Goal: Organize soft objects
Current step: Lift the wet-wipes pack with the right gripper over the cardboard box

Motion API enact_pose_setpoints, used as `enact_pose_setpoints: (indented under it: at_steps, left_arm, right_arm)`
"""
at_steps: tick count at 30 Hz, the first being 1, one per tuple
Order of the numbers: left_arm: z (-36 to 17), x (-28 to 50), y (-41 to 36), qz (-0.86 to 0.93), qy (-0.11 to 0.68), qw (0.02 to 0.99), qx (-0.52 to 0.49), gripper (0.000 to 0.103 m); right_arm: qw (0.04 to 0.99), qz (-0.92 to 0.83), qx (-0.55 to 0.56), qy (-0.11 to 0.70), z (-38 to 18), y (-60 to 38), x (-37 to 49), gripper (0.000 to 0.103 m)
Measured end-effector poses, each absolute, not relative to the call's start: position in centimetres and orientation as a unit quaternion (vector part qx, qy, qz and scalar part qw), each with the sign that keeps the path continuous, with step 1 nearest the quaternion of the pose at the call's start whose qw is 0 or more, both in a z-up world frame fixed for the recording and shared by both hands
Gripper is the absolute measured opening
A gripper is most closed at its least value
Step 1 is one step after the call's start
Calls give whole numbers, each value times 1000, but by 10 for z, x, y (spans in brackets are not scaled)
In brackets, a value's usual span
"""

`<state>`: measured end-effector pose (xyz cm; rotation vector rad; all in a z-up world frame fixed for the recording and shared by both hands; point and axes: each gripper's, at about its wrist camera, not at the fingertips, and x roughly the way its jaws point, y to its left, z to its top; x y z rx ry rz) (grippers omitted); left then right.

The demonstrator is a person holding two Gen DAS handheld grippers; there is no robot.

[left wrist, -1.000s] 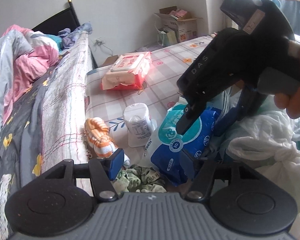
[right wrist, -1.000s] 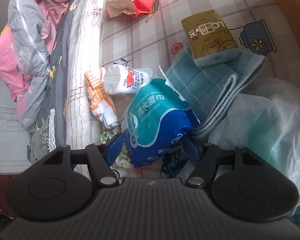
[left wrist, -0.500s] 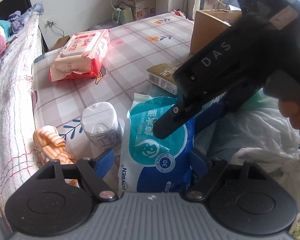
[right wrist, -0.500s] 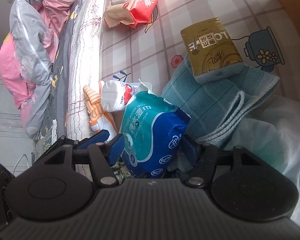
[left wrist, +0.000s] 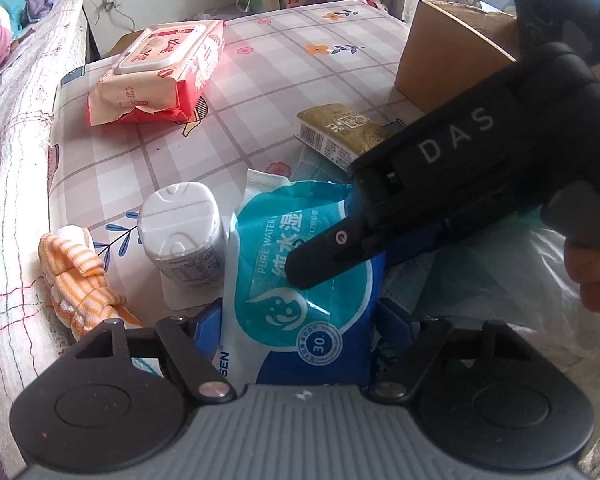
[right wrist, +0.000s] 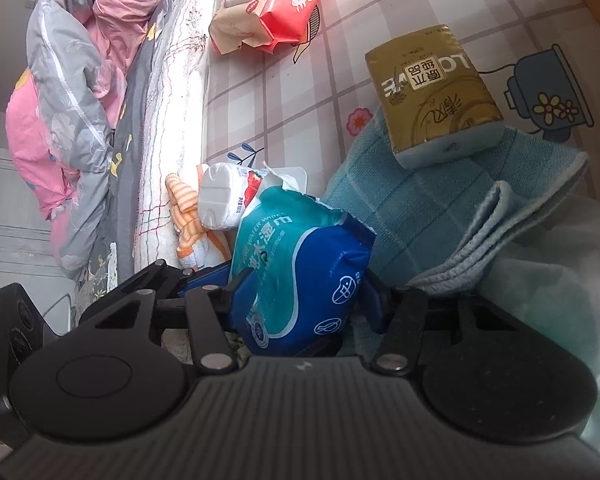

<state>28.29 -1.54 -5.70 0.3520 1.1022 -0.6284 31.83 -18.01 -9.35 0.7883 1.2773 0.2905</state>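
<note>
gripping blue wipes pack [right wrist: 300, 276], both tools [right wrist: 304, 300] closed.

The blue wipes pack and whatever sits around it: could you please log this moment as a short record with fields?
held item: blue wipes pack
left gripper: straddles the pack, grip unclear
right gripper: closed on the pack's sides
beside pack: white bottle; orange striped cloth
behind pack: teal towel with gold tissue pack on it
far end: red wipes pack
surface: checked sheet
</note>
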Motion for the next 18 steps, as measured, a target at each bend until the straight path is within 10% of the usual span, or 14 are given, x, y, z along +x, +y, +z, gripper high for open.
enact_pose_setpoints:
  at_steps: [18]
  left_arm:
    - [62, 206, -39, -211, 423, 863, 177, 75]
  right_arm:
    - [769, 218, 375, 470, 10, -202, 265, 46]
